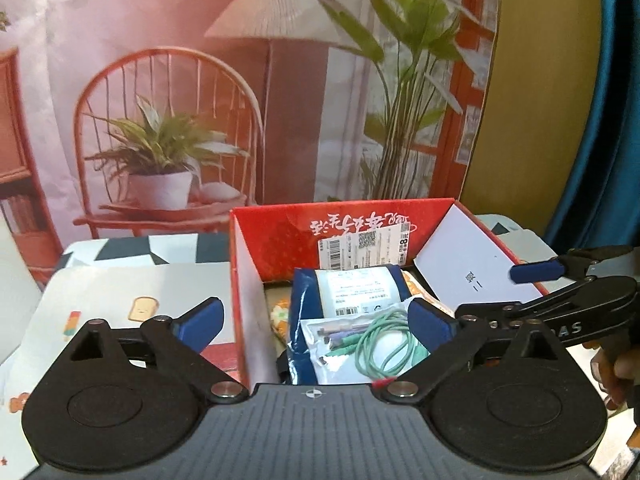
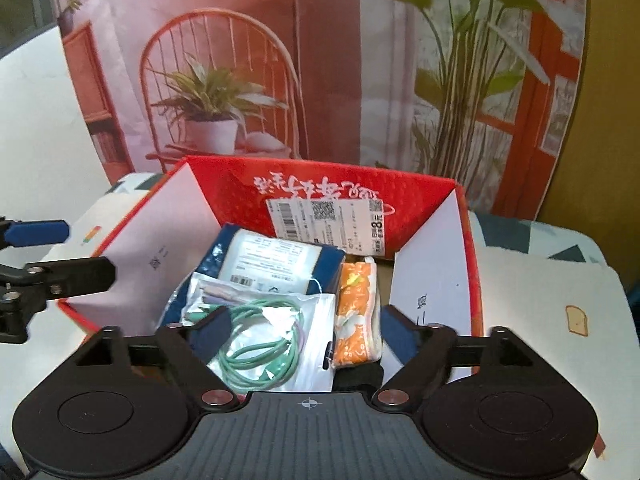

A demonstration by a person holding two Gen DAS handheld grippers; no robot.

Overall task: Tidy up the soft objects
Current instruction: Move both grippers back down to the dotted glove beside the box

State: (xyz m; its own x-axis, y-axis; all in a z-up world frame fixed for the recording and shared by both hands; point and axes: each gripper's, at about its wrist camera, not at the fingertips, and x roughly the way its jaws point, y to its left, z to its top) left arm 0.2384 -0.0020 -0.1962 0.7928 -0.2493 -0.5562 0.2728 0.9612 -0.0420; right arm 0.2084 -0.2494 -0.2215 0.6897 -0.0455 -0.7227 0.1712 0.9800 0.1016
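A red cardboard box [image 1: 280, 236] [image 2: 466, 248] stands open on the table. Inside lie a dark blue soft parcel with a white label [image 1: 360, 288] [image 2: 276, 262], a clear bag holding a green coiled cable [image 1: 384, 344] [image 2: 260, 344], and an orange-and-white packet [image 2: 358, 320] [image 1: 279, 316]. My left gripper [image 1: 316, 320] is open and empty, its fingers astride the box's left wall and the bags. My right gripper [image 2: 304, 328] is open and empty over the cable bag and packet. The right gripper also shows in the left wrist view [image 1: 536, 284], and the left gripper in the right wrist view [image 2: 64, 248].
The box sits on a tabletop covered with a cartoon-print cloth [image 1: 120, 296] [image 2: 560, 304]. A printed backdrop of a chair, lamp and plants [image 1: 168, 128] hangs right behind the table. A blue curtain [image 1: 600, 120] is at the far right.
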